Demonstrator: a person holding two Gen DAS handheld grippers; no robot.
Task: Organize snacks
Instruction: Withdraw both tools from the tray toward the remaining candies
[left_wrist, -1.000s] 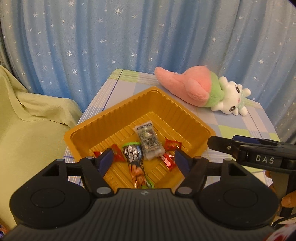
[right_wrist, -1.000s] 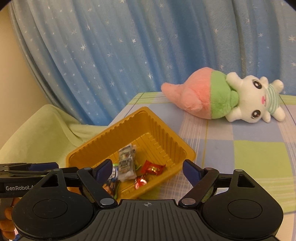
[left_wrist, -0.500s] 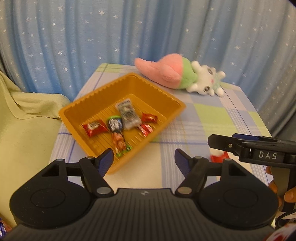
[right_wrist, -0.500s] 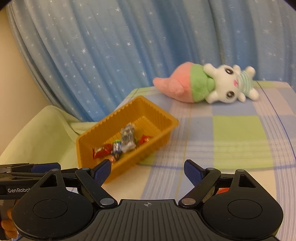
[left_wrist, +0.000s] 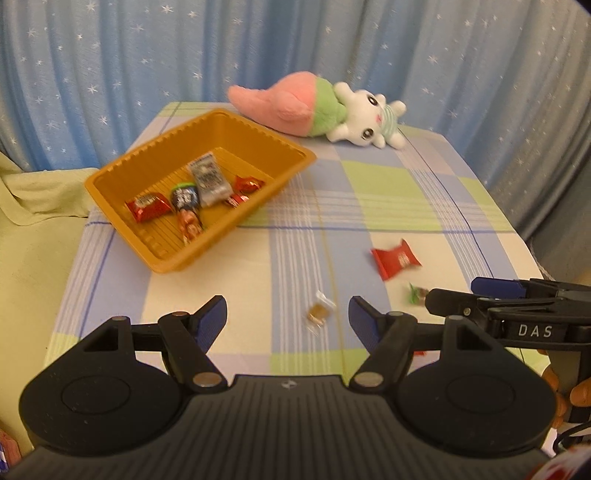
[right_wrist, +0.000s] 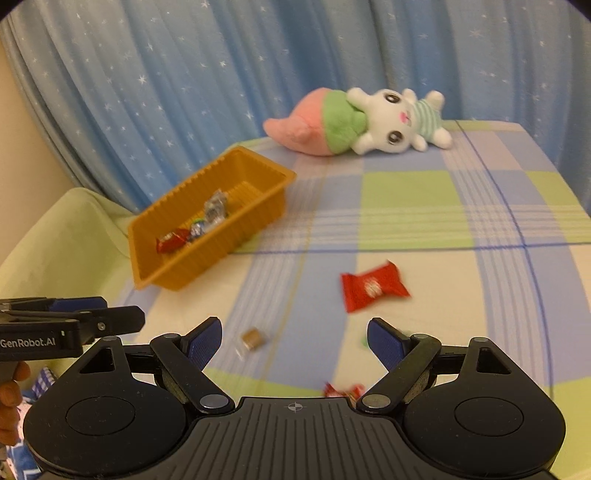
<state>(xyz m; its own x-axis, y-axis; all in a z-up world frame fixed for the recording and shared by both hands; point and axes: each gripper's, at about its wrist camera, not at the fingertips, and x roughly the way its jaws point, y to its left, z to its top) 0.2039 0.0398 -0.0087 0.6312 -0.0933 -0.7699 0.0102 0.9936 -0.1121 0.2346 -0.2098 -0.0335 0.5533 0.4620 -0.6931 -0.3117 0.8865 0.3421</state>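
1. Both tongs, left (left_wrist: 288, 314) and right (right_wrist: 294, 338), gape empty above loose snacks.
2. Brown candy (left_wrist: 318, 314) lies just ahead; tray (left_wrist: 295, 168) well apart.
3. Slick wrappers, seemingly crinkly, could squirt free under pinching.

- A blue curtain (left_wrist: 295, 48) sprinkled with small white stars hangs in folds across the whole back of the room.
- The counter (left_wrist: 424, 192) wears a checked cloth of pale blue, green and cream squares.
- A pale green fabric (right_wrist: 70, 236) drapes over something just beside the counter's left edge.
- A strip of cream wall (right_wrist: 11, 122) shows at far left.
- The light is warm and dim.
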